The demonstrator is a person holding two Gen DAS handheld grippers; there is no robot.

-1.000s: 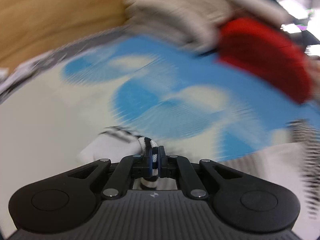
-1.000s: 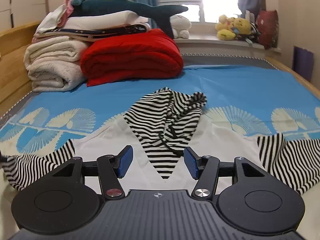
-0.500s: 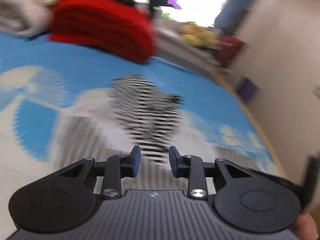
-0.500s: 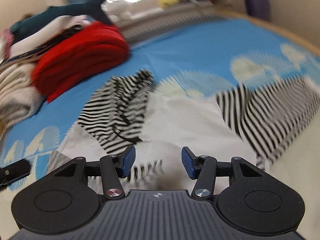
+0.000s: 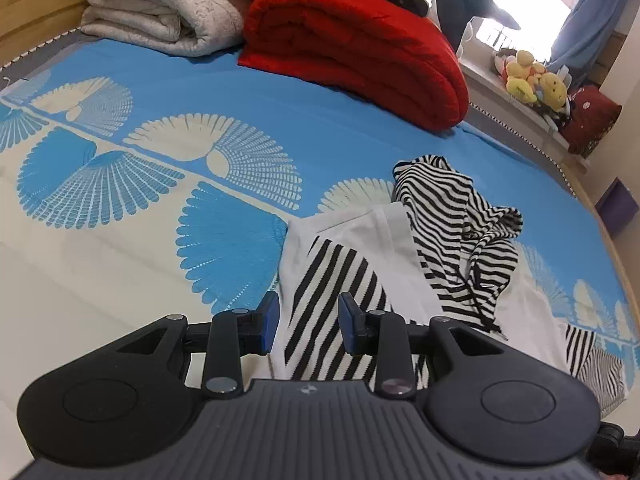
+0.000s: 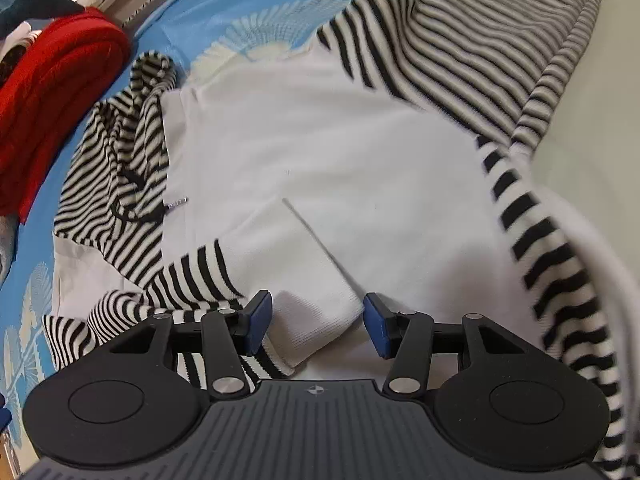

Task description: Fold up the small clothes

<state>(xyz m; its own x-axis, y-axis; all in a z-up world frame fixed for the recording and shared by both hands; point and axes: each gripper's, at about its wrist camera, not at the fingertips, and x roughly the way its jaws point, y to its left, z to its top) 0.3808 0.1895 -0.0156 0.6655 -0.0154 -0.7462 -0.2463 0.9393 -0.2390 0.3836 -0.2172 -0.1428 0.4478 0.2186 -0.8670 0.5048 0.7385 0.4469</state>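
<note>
A white hoodie (image 6: 320, 140) with black-and-white striped sleeves and hood (image 6: 120, 152) lies flat on the bed. One striped sleeve (image 5: 332, 288) is folded across the white body. Its white cuff (image 6: 316, 312) lies under my right gripper (image 6: 318, 322), which is open and points down, its pads apart from the cloth. The other striped sleeve (image 6: 460, 40) stretches out to the upper right. My left gripper (image 5: 308, 322) hangs open over the folded sleeve with nothing pinched. The hood (image 5: 460, 220) is crumpled beyond it.
The blue and cream sheet (image 5: 160, 200) covers the bed. A folded red blanket (image 5: 360, 52) and beige blankets (image 5: 160, 12) are stacked at the head. Plush toys (image 5: 532, 80) sit on the window ledge. The wooden bed edge (image 5: 616, 248) runs along the right.
My left gripper let go of the striped sleeve cuff, opened and swung round over the folded sleeve. My right gripper dropped and rolled down close to the hoodie's cuff.
</note>
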